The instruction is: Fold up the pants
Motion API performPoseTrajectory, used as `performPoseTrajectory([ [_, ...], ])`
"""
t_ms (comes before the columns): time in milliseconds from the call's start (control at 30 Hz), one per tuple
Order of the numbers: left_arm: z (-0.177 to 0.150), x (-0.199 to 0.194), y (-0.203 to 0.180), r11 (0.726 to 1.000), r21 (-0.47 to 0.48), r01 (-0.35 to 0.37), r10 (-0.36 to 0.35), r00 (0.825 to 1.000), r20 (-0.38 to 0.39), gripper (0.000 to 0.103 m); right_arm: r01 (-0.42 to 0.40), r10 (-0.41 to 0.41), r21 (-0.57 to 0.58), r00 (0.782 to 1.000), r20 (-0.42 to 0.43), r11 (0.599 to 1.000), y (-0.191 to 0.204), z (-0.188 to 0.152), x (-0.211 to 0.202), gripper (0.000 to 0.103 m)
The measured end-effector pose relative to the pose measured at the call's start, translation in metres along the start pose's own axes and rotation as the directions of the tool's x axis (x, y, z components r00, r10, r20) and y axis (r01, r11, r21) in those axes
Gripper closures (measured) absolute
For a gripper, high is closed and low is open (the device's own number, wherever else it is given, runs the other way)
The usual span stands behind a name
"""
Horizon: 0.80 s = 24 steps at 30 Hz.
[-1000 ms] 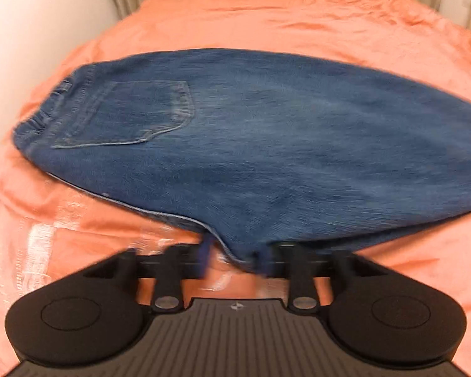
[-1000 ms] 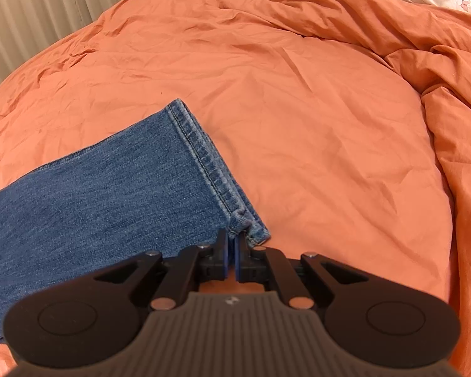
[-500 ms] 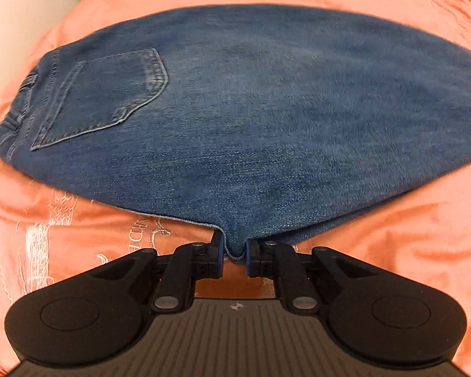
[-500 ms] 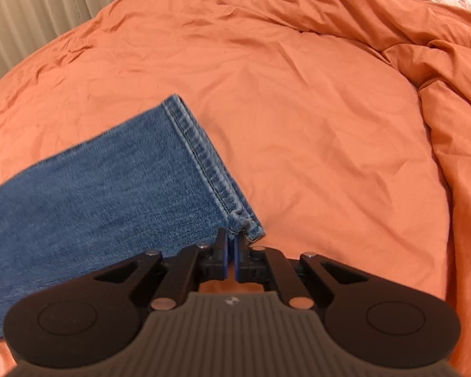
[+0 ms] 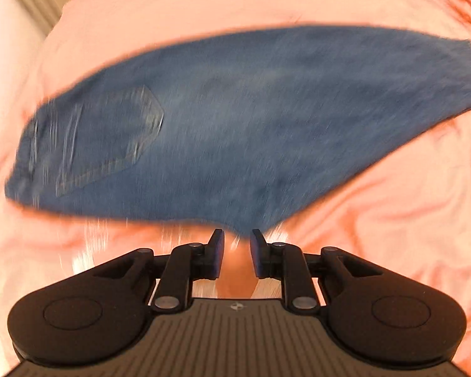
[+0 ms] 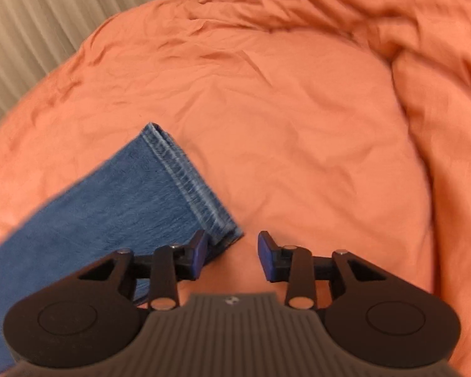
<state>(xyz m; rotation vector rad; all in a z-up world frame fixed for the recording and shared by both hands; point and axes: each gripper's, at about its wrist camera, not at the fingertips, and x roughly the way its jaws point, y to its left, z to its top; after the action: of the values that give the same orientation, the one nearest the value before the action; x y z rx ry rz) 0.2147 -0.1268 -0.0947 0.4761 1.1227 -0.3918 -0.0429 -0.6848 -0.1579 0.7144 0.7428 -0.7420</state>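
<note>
Two tongs are seen parted over a pair of jeans laid lengthwise on an orange duvet. The left tongs [image 5: 235, 253] have just been opening, and the crotch point of the jeans [image 5: 223, 132] is seen just beyond the blue pads, no longer pinched between them; only bedding shows in the gap. The right tongs [image 6: 232, 253] have likewise just been opening, and the hem corner [image 6: 223, 232] is seen lying against the left-hand pad, released and resting on the cover.

The step in hand is judged to be the letting-go after the first fold: one leg is laid over the other, and the doubled garment is spread flat across the bed. The next move is judged to call for a fresh grip at the hem end, so that the legs can be carried over toward the waistband [image 5: 28, 157]; both layers would need to be caught together, or the stack may slide apart.

Heavy blue denim is shown, faintly streaked, with a stitched back pocket [image 5: 116, 138] near the waist and a thick, double-stitched cuff at the ankle. In the left view the cloth is smeared by motion, so finer detail cannot be told. The duvet [image 6: 298, 125] is soft, creased cotton, bunched into ridges at the far right. Pale pleated curtains [image 6: 31, 25] are seen behind the bed.
</note>
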Motion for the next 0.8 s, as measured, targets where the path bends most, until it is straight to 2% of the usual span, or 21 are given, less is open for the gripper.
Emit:
performPoseTrajectory([
  [100,0.029,-0.002,-0.011,0.999,0.041,0.014,-0.016,0.998,0.062,0.072,-0.089,0.091,0.115,0.996,-0.016,0.989,-0.011,-0.005,-0.001,0.069],
  [233,0.06,0.003,-0.04,0.995,0.072,0.064,-0.071,0.993,0.094,0.072,-0.161,0.17,0.218,0.985,-0.025,0.962,-0.018,-0.013,0.008,0.069],
  [433,0.107,0.031,-0.099,0.974,0.168,0.151,-0.171,0.979,0.11,0.072,-0.186,0.199,0.322,0.98,-0.005,0.928,-0.03,-0.019,0.034,0.073],
  [533,0.126,0.045,-0.135,0.959,0.23,0.167,-0.195,0.975,0.106,0.072,-0.212,0.22,0.35,0.975,0.019,0.912,-0.035,-0.019,0.045,0.075],
  [700,0.154,0.078,-0.175,0.926,0.298,0.232,-0.273,0.957,0.102,0.071,-0.253,0.252,0.368,0.966,0.053,0.895,-0.041,-0.018,0.059,0.083],
  [800,0.171,0.095,-0.198,0.915,0.328,0.237,-0.284,0.954,0.102,0.071,-0.23,0.229,0.264,0.973,0.034,0.937,-0.031,-0.011,0.054,0.086],
])
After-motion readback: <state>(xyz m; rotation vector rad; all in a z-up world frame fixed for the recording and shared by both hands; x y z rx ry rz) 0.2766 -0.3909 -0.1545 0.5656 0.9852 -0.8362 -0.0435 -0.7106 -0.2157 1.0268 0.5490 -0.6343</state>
